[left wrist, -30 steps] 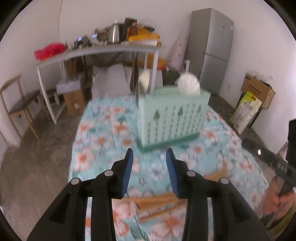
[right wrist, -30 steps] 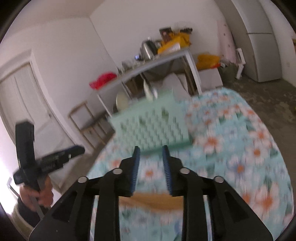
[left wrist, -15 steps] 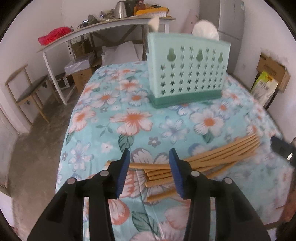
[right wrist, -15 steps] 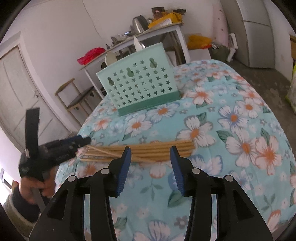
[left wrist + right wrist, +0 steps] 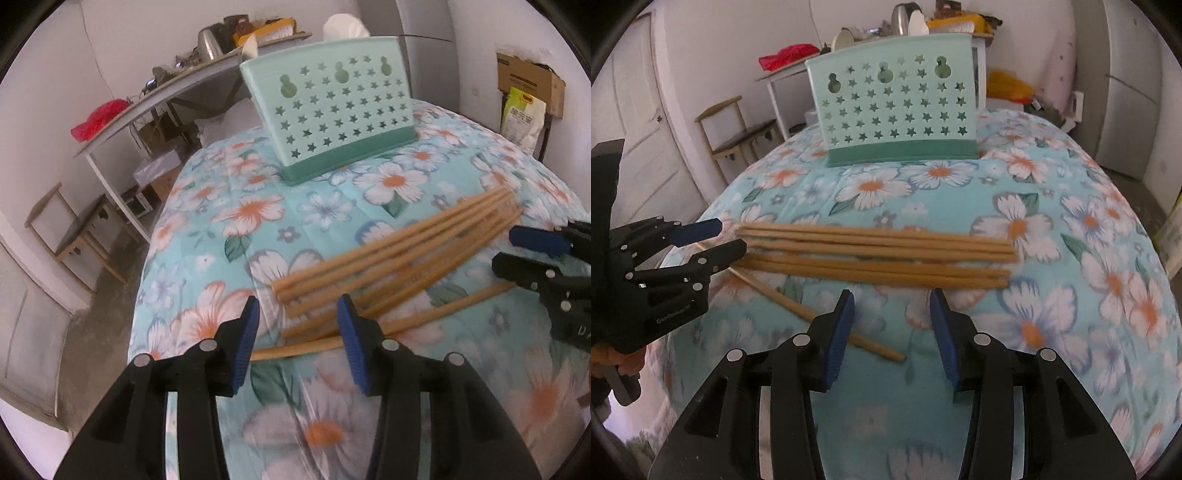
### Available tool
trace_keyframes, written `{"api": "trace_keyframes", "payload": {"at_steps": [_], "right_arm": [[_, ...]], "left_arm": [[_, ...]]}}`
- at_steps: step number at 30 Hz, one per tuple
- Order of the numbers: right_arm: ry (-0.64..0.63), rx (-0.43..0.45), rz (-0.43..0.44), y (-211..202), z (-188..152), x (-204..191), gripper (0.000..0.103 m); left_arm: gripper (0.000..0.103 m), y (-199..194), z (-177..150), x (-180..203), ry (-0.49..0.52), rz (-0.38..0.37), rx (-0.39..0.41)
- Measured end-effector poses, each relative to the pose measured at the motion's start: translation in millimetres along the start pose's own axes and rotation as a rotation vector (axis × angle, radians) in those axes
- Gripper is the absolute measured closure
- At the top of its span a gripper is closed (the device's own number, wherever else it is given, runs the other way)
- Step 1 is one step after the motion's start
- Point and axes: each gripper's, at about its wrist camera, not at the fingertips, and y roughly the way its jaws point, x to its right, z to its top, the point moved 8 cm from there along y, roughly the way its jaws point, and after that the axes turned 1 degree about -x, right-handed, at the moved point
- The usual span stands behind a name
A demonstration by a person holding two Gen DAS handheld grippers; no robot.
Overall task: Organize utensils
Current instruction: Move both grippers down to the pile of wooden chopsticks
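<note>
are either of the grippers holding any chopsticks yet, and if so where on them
No. The left gripper and right gripper are both open and empty, above the chopsticks, which lie loose on the floral cloth.

The chopsticks point(image 5: 875, 254) lie in a bundle on the table point(image 5: 1071, 258), in front of the holder point(image 5: 897, 107). One stick point(image 5: 827, 321) lies apart, nearer the right gripper point(image 5: 892, 328).

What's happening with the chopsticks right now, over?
Left gripper and right gripper open, empty. Chopsticks loose on floral cloth, none gripped. Green holder behind them. Nothing in the way.
</note>
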Motion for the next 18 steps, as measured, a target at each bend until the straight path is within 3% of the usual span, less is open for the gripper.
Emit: {"api": "trace_keyframes", "payload": {"at_steps": [6, 8, 12, 15, 18], "right_arm": [[0.066, -0.003, 0.076, -8.9, 6.2, 6.7, 0.061], [0.112, 0.027, 0.094, -21.9, 13.5, 16.7, 0.061], [0.190, 0.062, 0.067, -43.8, 20.4, 44.5, 0.061], [0.255, 0.035, 0.007, -48.9, 15.7, 68.7, 0.060], [0.319, 0.001, -0.033, -44.5, 7.2, 85.0, 0.058]], "left_arm": [[0.061, -12.7, -4.4, -4.1, -0.035, -0.031, 0.003], [0.060, -24.5, 0.1, -7.0, -0.054, -0.044, 0.040], [0.045, -50.7, 5.8, 3.7, -0.027, -0.126, 0.110], [0.039, -49.4, -3.0, 30.0, 0.047, -0.182, 0.072], [0.038, -30.9, -16.3, 49.7, 0.103, -0.174, -0.018]]}}
